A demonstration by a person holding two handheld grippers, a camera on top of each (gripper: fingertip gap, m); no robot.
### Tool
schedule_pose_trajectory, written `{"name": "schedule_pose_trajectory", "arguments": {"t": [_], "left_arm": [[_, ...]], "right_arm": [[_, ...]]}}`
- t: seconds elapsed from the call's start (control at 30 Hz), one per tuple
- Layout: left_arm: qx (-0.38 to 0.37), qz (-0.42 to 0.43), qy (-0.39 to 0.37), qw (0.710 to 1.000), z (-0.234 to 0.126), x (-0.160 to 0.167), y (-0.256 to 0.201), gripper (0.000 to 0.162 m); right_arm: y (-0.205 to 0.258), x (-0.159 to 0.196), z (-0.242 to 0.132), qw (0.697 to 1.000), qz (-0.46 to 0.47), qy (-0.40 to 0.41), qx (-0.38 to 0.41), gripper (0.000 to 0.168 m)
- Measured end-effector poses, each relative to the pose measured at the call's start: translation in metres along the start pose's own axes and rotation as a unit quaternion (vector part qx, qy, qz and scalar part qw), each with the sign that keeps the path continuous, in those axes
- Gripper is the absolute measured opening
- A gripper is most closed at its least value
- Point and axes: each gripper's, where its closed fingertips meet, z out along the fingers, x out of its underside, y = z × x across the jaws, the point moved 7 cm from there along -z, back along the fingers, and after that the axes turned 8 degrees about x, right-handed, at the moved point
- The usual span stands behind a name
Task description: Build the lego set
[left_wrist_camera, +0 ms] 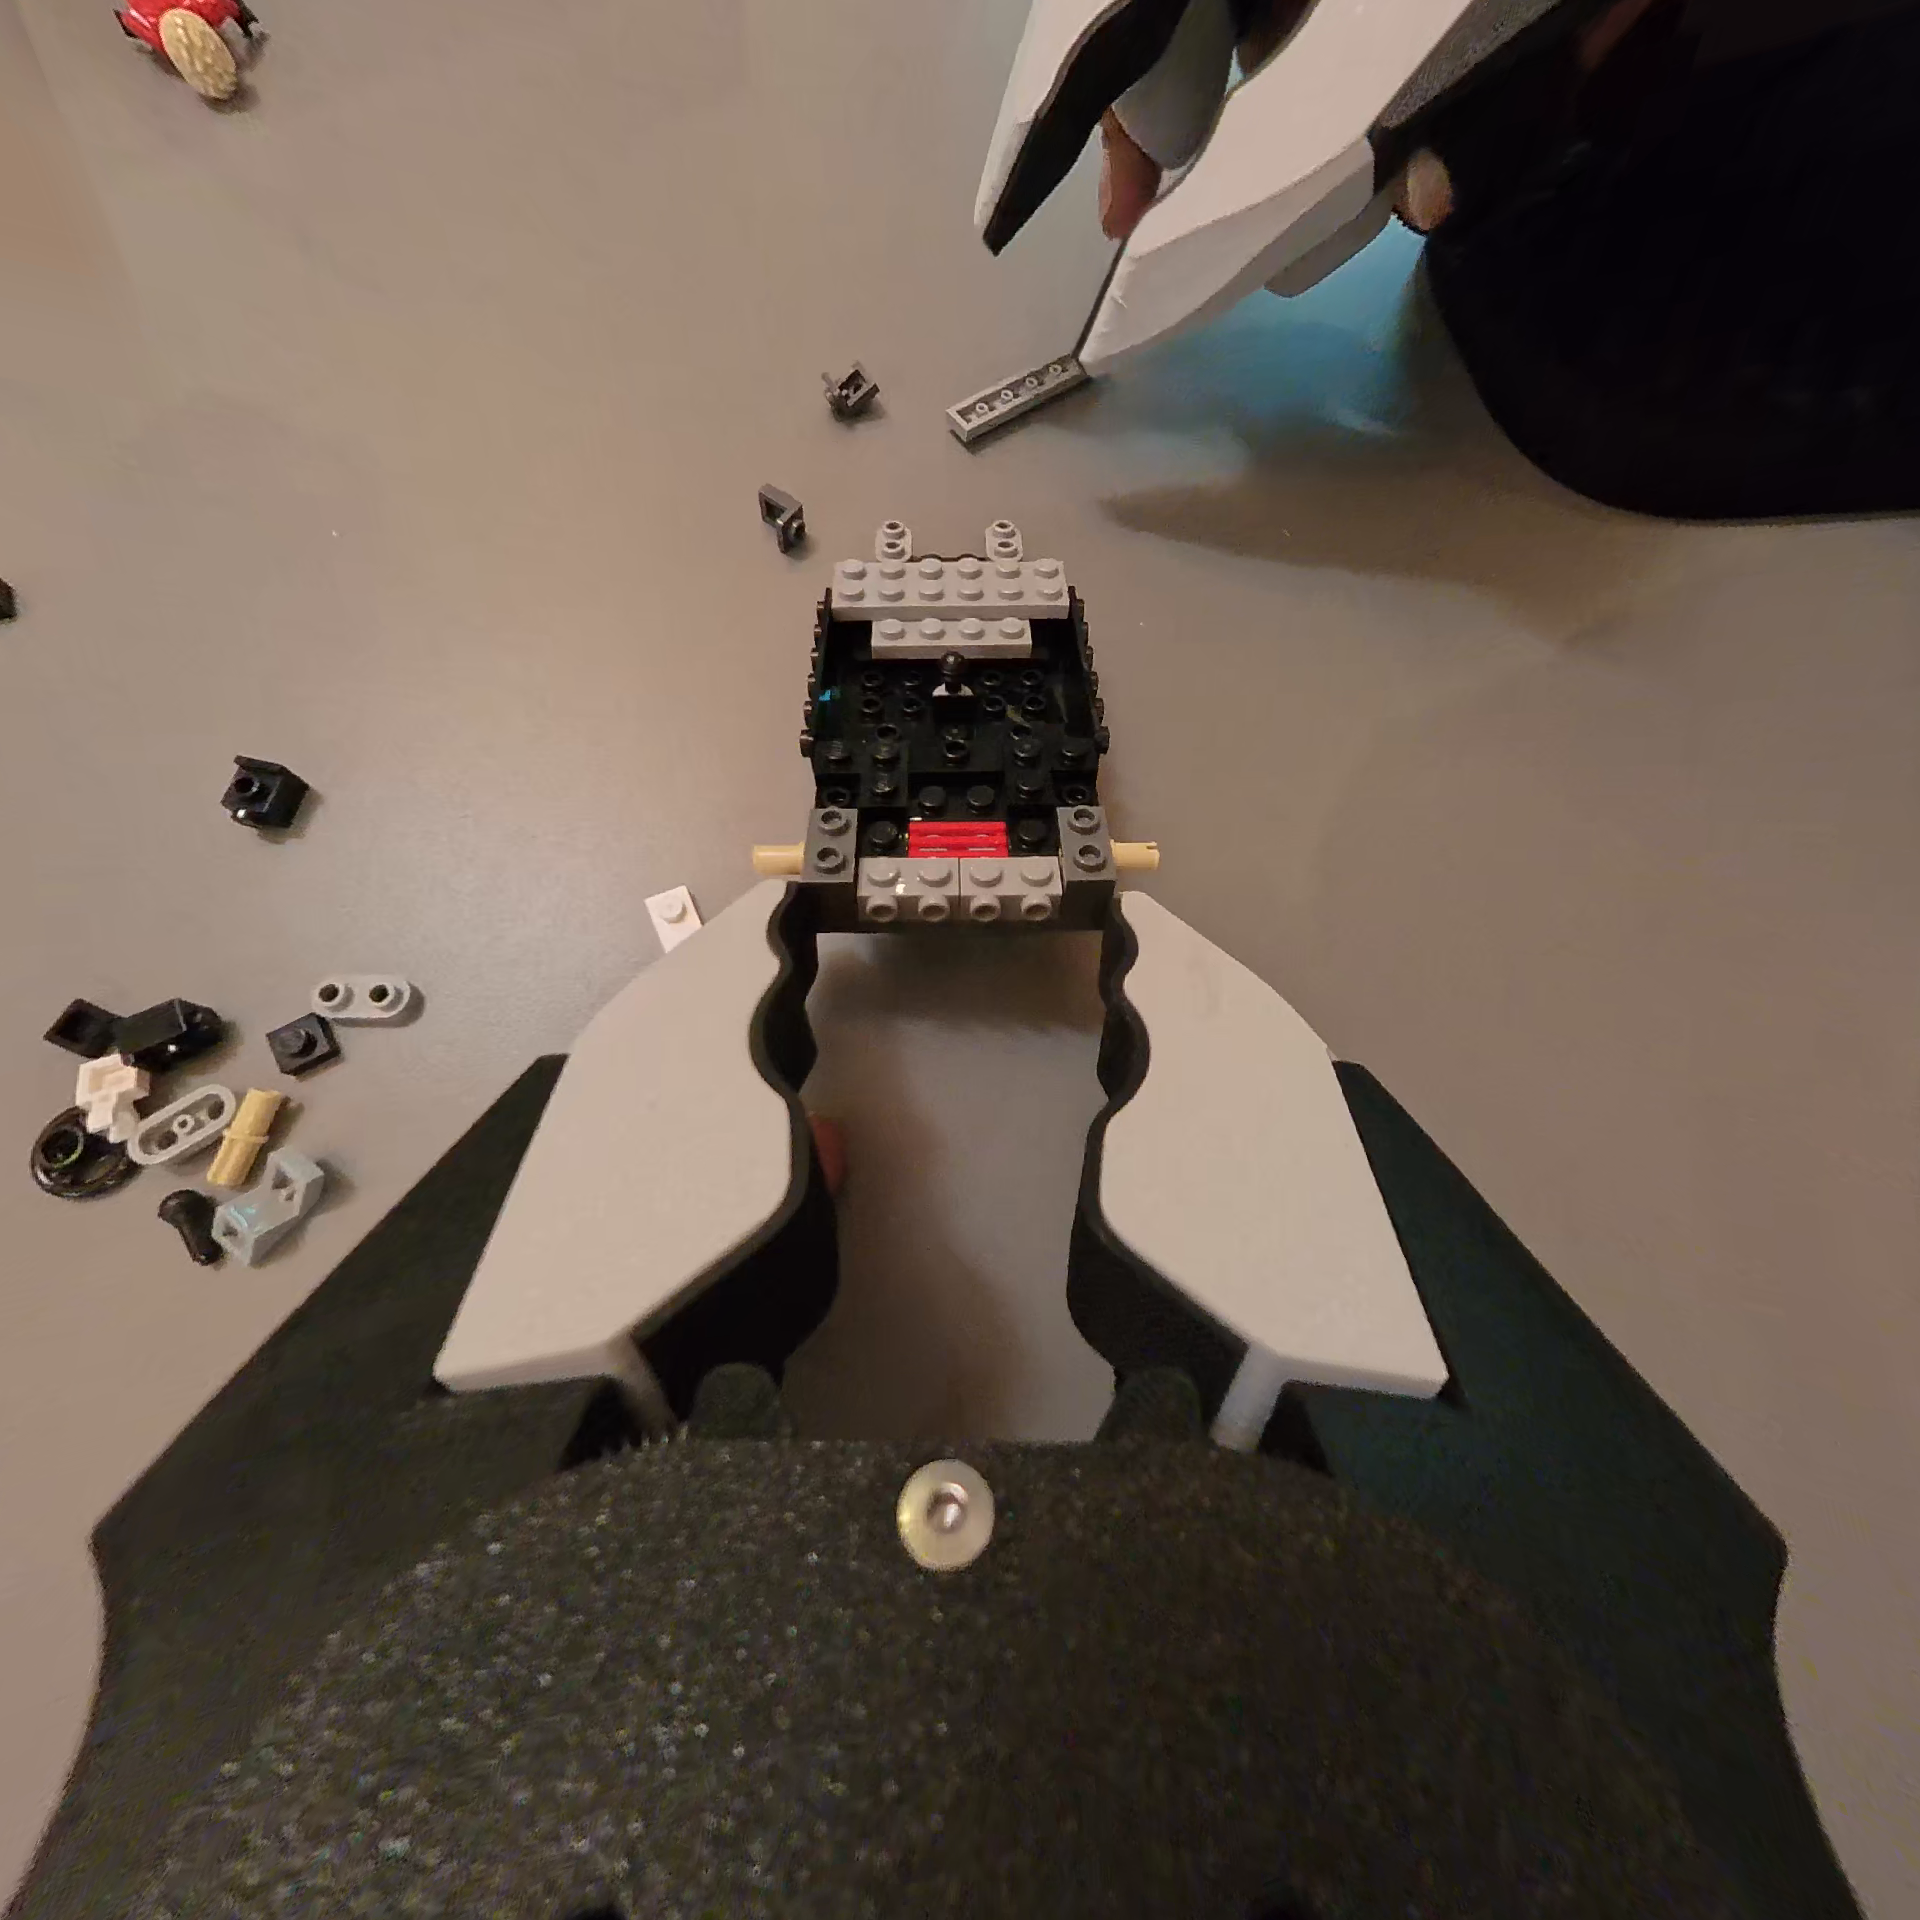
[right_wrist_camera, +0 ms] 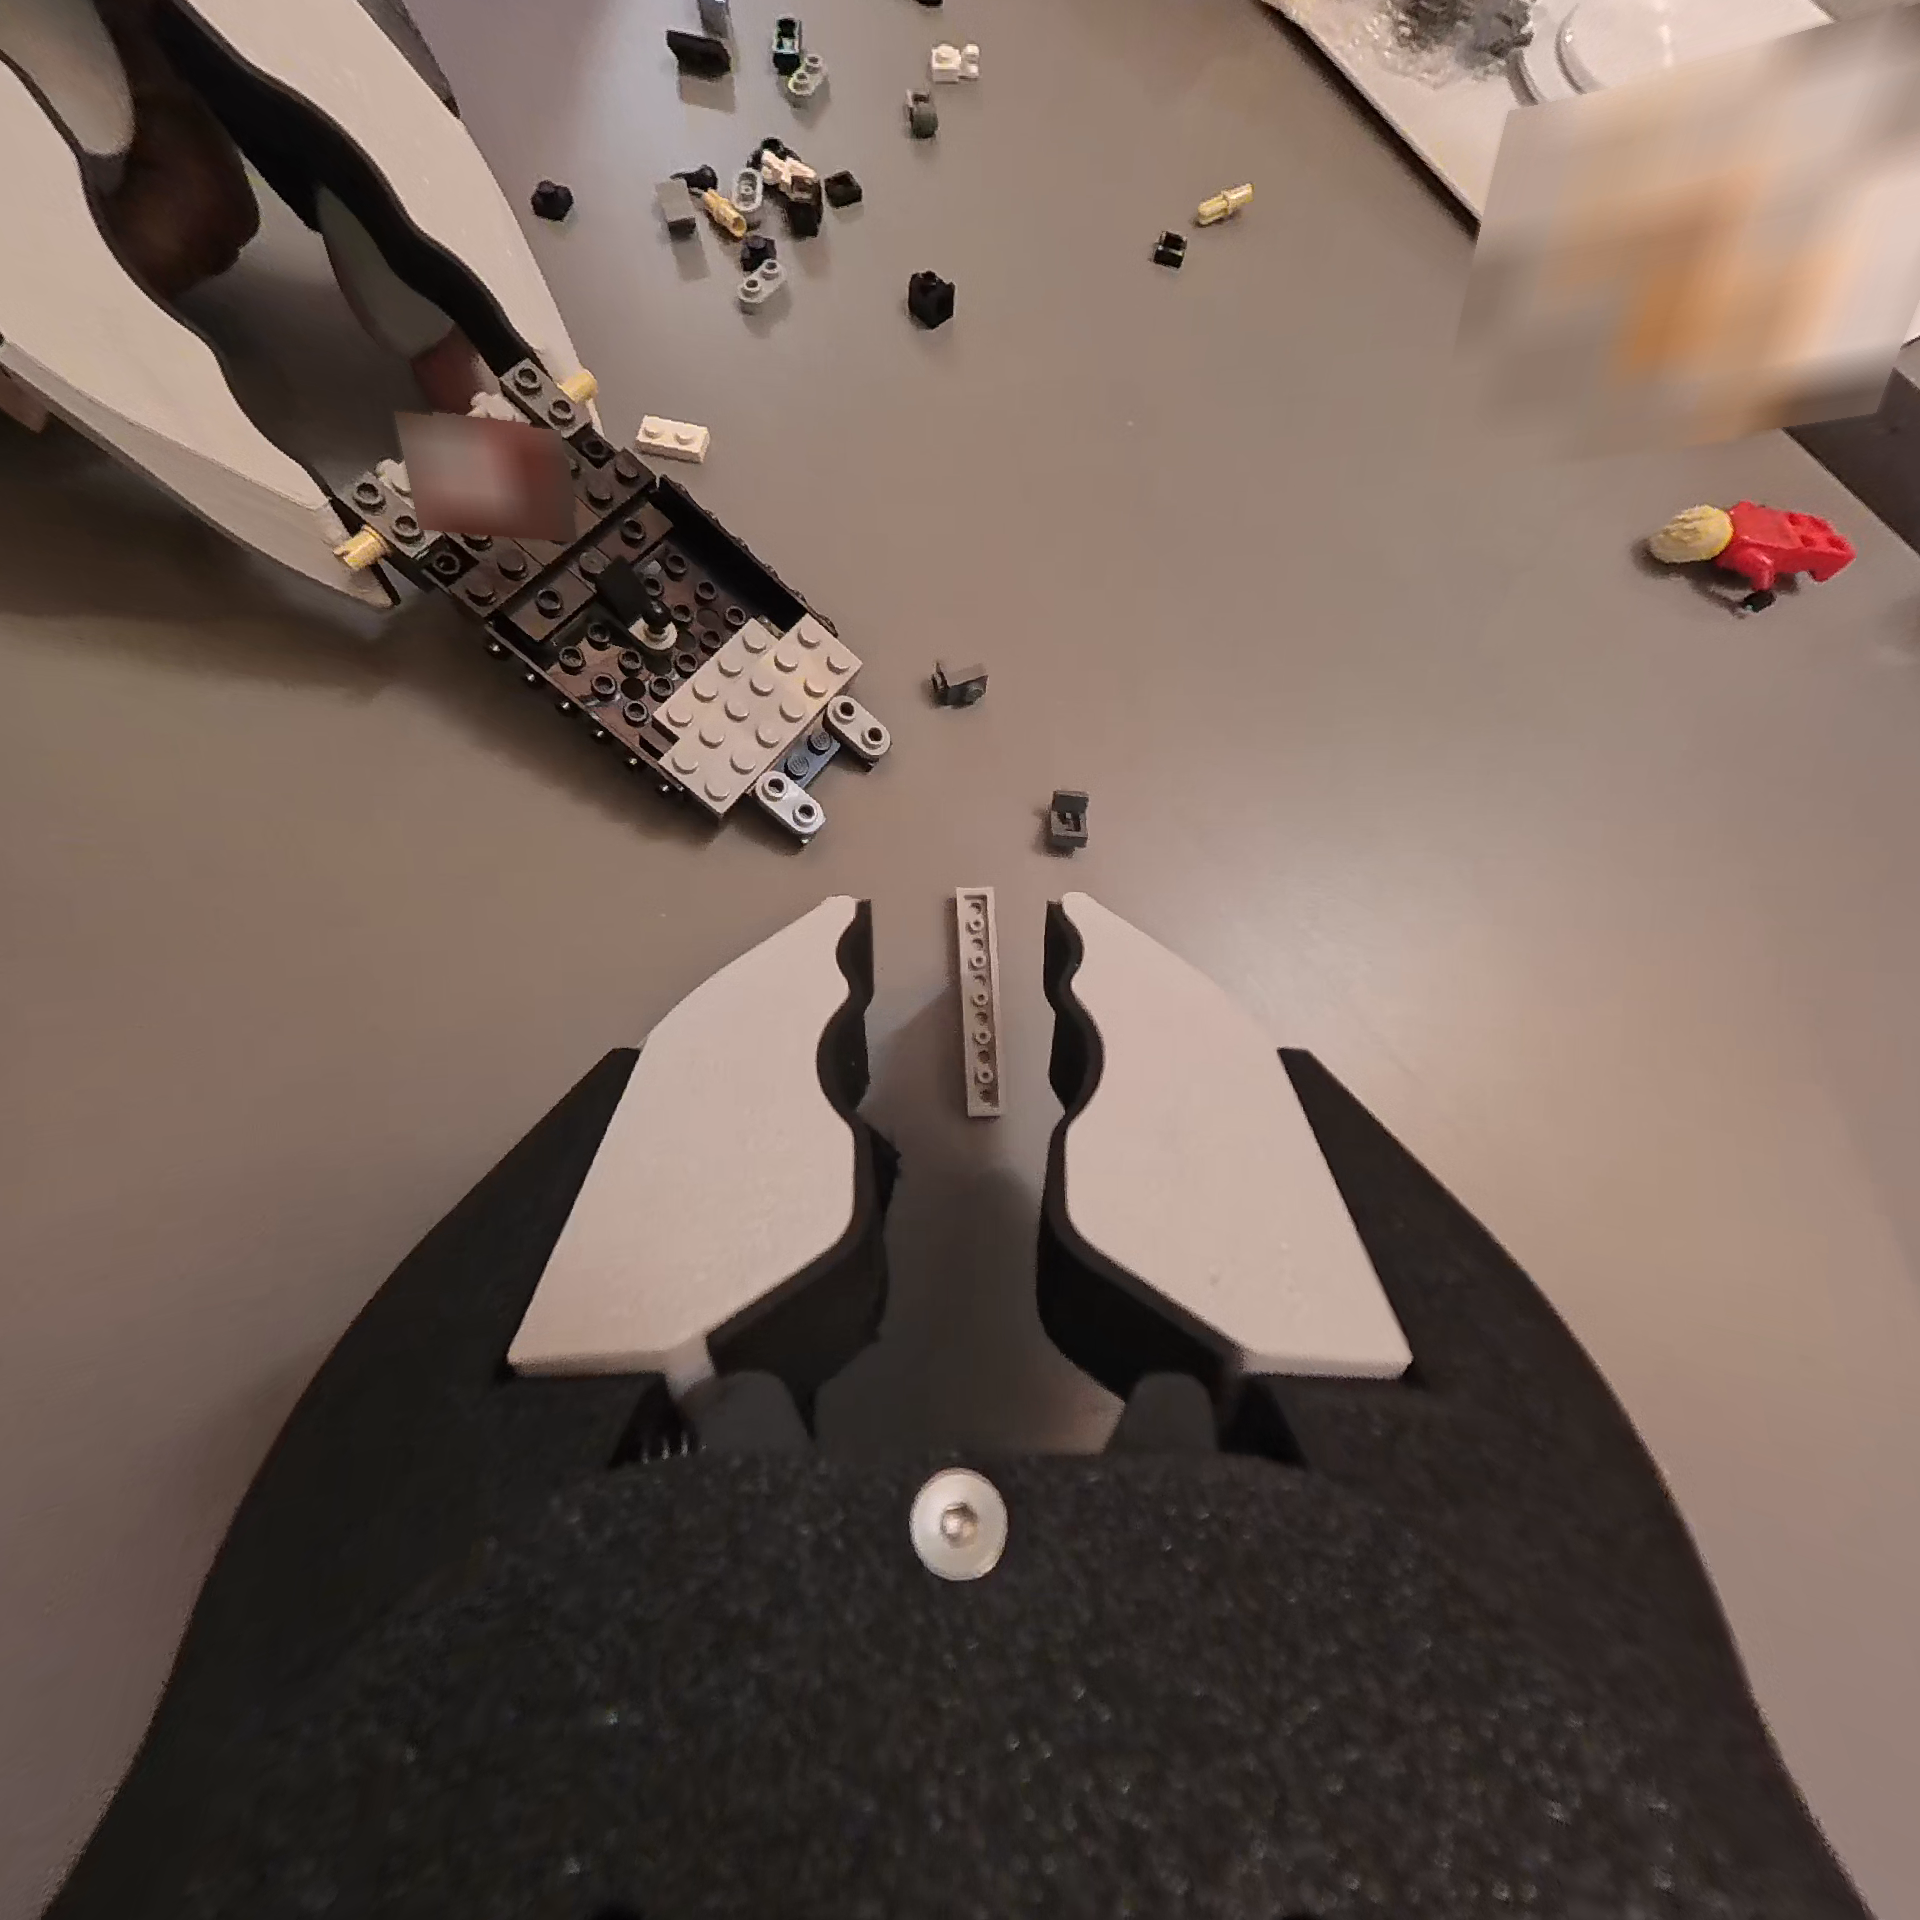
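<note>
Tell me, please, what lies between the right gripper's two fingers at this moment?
In the right wrist view, a long thin grey plate lies flat on the table between the open right gripper fingers, touching neither.

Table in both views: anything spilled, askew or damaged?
Nothing damaged. Loose parts lie scattered on the table, as expected mid-build. One red piece with a tan wheel lies far from the car chassis.

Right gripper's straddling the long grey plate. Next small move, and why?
Probably close the right gripper on the long grey plate: it lies flat on the table between the open fingers, untouched, while the left gripper grips the car chassis.
</note>
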Motion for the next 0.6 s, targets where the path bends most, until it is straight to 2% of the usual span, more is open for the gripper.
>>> {"name": "schedule_pose_trajectory", "arguments": {"t": [0.6], "left_arm": [[0.0,0.001,0.021,1.0,-0.001,0.002,-0.002,0.053]], "right_arm": [[0.017,-0.003,0.006,0.999,-0.038,-0.011,-0.03,0.036]]}}
